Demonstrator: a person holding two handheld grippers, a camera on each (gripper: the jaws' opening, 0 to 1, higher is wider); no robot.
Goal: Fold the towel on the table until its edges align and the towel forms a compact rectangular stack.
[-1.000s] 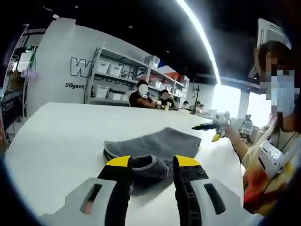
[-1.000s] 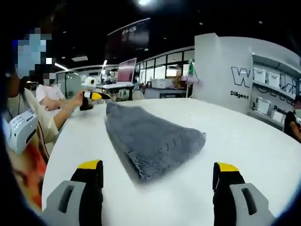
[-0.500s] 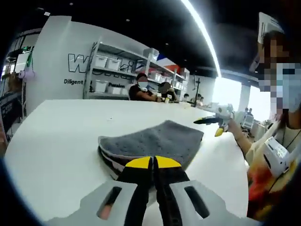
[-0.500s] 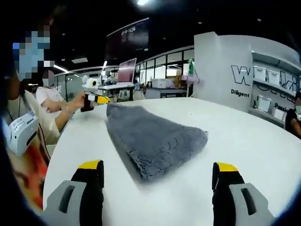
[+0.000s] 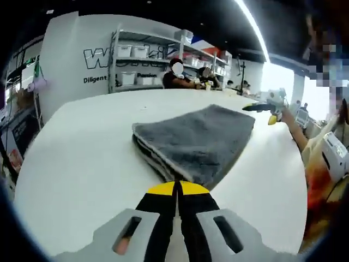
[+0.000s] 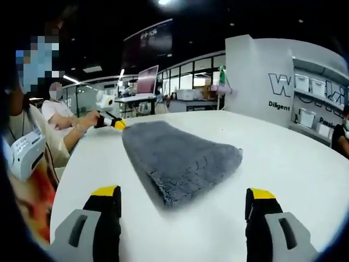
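Two tools, one towel [image 5: 193, 144]: folded grey stack flat on the white desk [image 5: 76, 169], long axis running away from the left tool [image 5: 177, 188]. Left tool's jaws pressed together at the near corner, seemingly pinching the towel's edge (contact hidden). Right tool [image 6: 182, 199] spread wide, empty, short of the towel's near end, squarely facing it.

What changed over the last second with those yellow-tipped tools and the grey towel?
The left hand-held gripper, open a second ago, closed at the near corner of the folded grey terry towel; whether it pinches cloth is unclear. The right hand-held gripper stayed open, short of the towel. The white table looks unchanged.
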